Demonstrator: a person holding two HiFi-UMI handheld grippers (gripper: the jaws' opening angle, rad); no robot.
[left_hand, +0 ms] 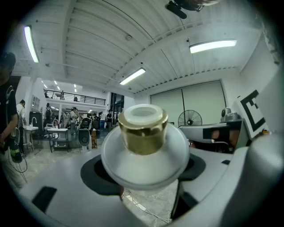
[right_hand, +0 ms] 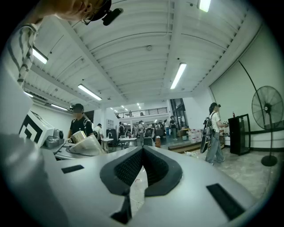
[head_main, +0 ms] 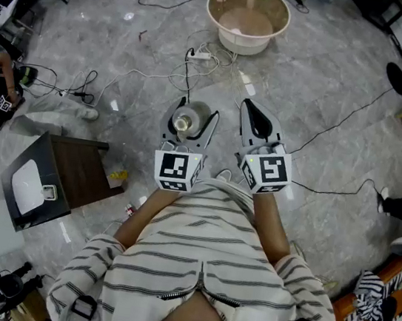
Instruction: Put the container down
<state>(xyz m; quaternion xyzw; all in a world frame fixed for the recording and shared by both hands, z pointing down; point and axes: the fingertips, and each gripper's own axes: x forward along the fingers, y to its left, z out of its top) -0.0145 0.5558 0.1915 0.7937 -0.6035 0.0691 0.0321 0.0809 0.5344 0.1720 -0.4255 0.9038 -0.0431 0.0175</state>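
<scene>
I carry a white round container (head_main: pixel 184 123) with a gold collar (left_hand: pixel 142 131) and a white mouth, held well above the floor. My left gripper (head_main: pixel 186 127) is shut on the container (left_hand: pixel 144 157); its dark pads (left_hand: pixel 100 175) press the white body from both sides. The right gripper (head_main: pixel 251 116) hangs just to the right at the same height, shut with nothing in it, its black pads (right_hand: pixel 128 166) meeting at their far end. From the right gripper view the container (right_hand: pixel 86 144) shows at the left.
On the grey marble floor beyond stands a round beige basin (head_main: pixel 247 17), with a power strip (head_main: pixel 199 55) and cables before it. A dark low table (head_main: pixel 72 173) is at the left. People stand around; a standing fan (right_hand: pixel 267 108) is at the right.
</scene>
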